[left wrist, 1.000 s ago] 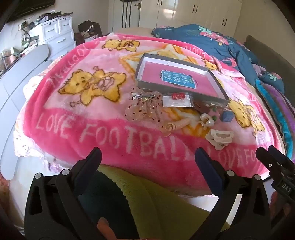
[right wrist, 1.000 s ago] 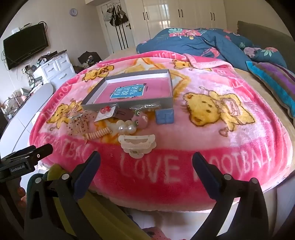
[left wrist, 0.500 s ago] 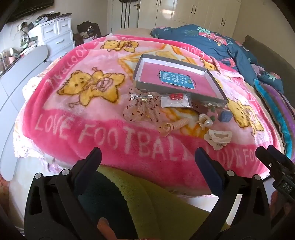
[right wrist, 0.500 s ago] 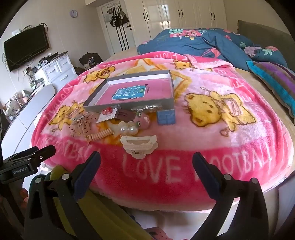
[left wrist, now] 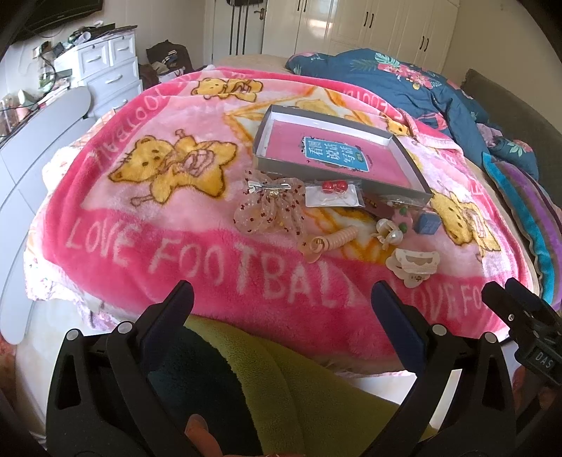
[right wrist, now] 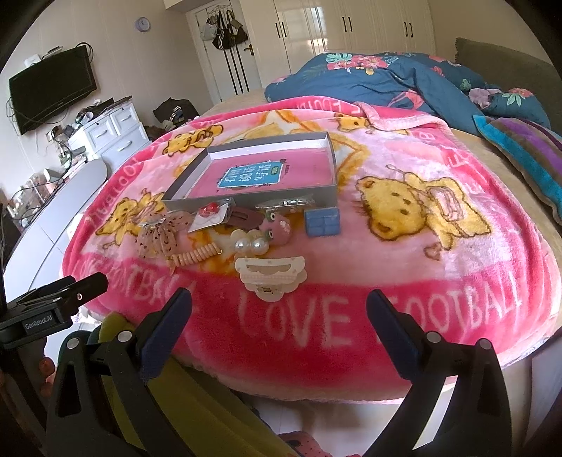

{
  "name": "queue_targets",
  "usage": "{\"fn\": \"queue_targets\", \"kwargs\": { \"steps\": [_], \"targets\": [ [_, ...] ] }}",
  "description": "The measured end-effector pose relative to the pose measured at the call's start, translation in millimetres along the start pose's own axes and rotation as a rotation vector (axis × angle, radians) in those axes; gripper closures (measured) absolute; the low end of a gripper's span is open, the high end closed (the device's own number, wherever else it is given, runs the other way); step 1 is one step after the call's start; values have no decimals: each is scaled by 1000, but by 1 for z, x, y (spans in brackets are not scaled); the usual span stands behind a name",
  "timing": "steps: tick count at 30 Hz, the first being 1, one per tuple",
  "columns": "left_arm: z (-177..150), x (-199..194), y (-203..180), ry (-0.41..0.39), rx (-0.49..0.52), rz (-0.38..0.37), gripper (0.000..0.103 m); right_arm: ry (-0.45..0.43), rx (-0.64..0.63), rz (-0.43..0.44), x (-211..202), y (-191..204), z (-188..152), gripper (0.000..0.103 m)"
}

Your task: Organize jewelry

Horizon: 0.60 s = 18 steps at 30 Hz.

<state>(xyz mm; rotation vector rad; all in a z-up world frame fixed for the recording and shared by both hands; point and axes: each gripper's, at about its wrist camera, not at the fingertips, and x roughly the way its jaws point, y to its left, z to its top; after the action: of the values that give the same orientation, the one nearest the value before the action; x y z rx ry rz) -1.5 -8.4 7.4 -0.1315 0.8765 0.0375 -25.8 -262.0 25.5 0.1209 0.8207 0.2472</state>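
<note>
Both tools hang at the near edge of the bed, above a lap covered in yellow-green fleece (left wrist: 309,397): the left gripper (left wrist: 281,302) and the right gripper (right wrist: 279,306) each have their jaws spread wide with nothing between them. Compared with a second ago the scatter of jewelry sits slightly closer in both views and nothing on the bed has shifted, so I judge this to be the approach, with no piece yet picked. Just beyond the right gripper's fingers lies a cream scalloped plastic hair claw (right wrist: 270,276); past it a pair of big pearl beads (right wrist: 250,244), a peach coiled hair tie (right wrist: 195,255), a pink round felt charm (right wrist: 279,226) and a small blue square box (right wrist: 322,220). Ahead of the left gripper's fingers, a sheer sequinned bow clip (left wrist: 270,204) lies beside a clear packet of red earrings (left wrist: 332,193). Behind them all, touching the packet's far side, stands the shallow grey cardboard tray with a pink floor (left wrist: 277,165), still holding no jewelry. Everything rests on a plush pink bear-print blanket (right wrist: 439,281); farther off are a rumpled navy floral duvet (right wrist: 379,77), white wardrobes (right wrist: 316,24), a white chest of drawers (left wrist: 109,66) and a wall-mounted television (right wrist: 52,88).
</note>
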Motion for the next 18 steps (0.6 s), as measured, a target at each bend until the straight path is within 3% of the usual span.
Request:
{"fn": "queue_targets", "kwargs": {
  "steps": [18],
  "targets": [
    [7, -5, -7, -6, 1, -6, 8, 0, 0, 4, -2, 3, 2, 4]
  ]
}}
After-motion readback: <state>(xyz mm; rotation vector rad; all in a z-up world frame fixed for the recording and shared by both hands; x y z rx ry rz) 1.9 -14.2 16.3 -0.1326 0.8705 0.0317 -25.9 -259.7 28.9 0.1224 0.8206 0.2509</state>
